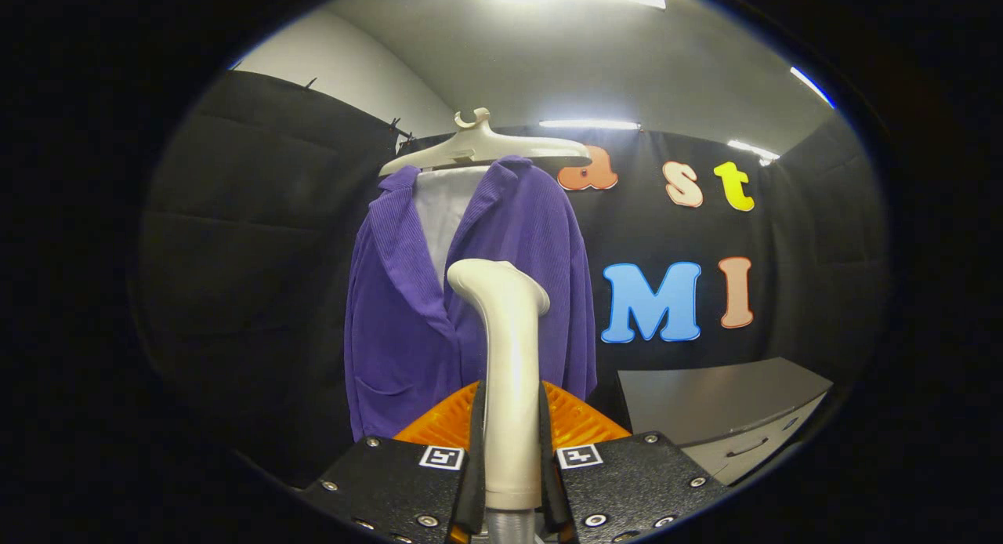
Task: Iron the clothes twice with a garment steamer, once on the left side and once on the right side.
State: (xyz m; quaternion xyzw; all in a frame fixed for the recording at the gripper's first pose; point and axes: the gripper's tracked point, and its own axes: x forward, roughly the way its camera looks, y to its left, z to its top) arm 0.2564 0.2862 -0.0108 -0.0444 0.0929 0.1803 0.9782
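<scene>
A purple ribbed jacket [407, 317] with a pale lining hangs on a cream plastic hanger [486, 148] against the black cloth wall. My gripper [511, 450] is shut on the cream handle of the garment steamer [509, 348], which stands upright between the fingers. The steamer's curved head [494, 281] points left toward the jacket's middle, over the lapel join. I cannot tell whether the head touches the fabric or sits a little in front of it. The jacket's lower right part is hidden behind the steamer and the fingers.
A grey cabinet [721, 411] with a drawer handle stands to the right of the jacket, low against the wall. Ceiling light strips [588, 125] glow above the cloth wall.
</scene>
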